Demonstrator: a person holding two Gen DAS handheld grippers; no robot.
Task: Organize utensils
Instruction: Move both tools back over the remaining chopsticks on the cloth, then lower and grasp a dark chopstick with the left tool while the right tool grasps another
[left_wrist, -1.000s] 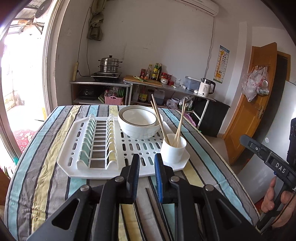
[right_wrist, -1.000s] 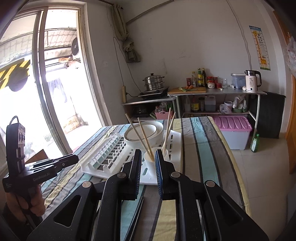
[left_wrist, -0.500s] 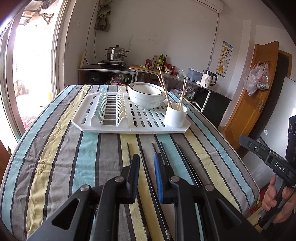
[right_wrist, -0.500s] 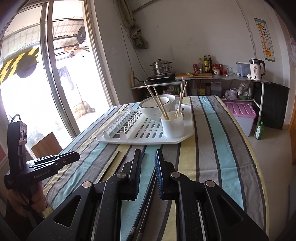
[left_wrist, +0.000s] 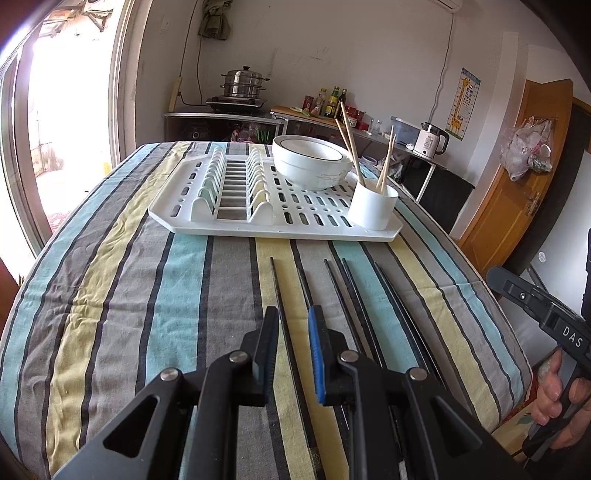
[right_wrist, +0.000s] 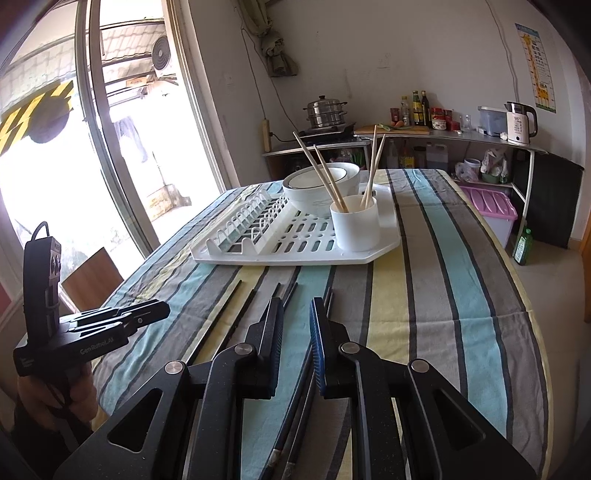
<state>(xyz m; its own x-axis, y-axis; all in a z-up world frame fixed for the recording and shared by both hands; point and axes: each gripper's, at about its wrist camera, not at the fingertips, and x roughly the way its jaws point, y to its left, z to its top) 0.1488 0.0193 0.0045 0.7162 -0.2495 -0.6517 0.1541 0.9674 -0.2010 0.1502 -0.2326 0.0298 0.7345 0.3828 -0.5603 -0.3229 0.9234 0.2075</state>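
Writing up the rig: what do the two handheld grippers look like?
Both: black angular linkage arms, silver pivot rivets, blue ribbed finger pads. Left gripper body reads "GenRobot.AI" in the right wrist view; right gripper is marked "DAS" in the left wrist view. Bare hands, no sleeves visible.

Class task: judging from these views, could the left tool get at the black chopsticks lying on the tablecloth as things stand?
Probably yes. The left tool is open and empty, and the black chopsticks lie bare on the tablecloth just ahead of it, with nothing on them.

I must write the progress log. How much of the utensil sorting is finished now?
Done: four wooden chopsticks stand in the white cup on the drying rack. In hand: nothing; left claw and right claw are open. Left: several black chopsticks lie on the tablecloth.
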